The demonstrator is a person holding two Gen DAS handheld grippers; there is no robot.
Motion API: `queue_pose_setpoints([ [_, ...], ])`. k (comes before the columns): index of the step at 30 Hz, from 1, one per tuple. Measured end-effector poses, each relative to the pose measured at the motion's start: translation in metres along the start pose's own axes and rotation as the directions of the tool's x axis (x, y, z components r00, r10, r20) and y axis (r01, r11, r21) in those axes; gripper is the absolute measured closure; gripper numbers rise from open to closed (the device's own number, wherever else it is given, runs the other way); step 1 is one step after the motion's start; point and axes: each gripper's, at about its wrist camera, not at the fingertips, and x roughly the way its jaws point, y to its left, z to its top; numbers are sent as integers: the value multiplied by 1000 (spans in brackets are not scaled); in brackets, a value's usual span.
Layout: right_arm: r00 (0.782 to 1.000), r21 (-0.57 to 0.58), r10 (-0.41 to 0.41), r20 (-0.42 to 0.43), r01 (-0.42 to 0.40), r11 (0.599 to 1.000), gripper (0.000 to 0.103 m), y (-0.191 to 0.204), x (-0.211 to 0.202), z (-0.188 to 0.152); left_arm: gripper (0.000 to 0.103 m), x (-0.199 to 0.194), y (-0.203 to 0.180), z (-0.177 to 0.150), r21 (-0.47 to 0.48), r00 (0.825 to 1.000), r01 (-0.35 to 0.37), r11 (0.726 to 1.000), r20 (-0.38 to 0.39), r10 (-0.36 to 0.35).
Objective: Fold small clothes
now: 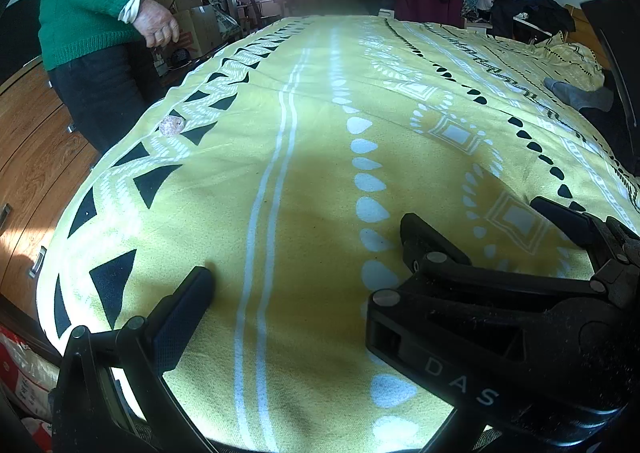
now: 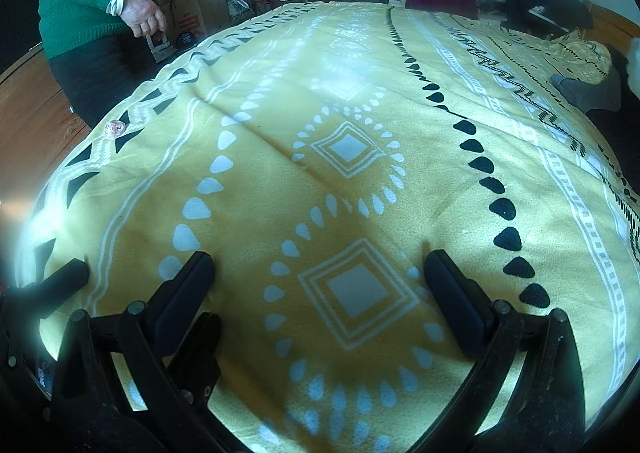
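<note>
Far right on the blanket [image 2: 280, 181], a grey sock [image 2: 584, 93] (well beyond both wide-spread tools).

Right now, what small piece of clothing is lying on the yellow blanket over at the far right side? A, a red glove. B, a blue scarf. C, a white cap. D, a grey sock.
D: a grey sock lies at the far right edge of the yellow patterned blanket, also seen in the right wrist view; no glove, cap or scarf lies there.
</note>
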Motion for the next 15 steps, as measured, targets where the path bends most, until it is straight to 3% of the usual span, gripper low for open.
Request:
queue_pose_setpoints([
  [15,1000,-1,0,0,0,1000,0,0,0,0,0,-1,0,0,0,1000,0,1000,0,0],
])
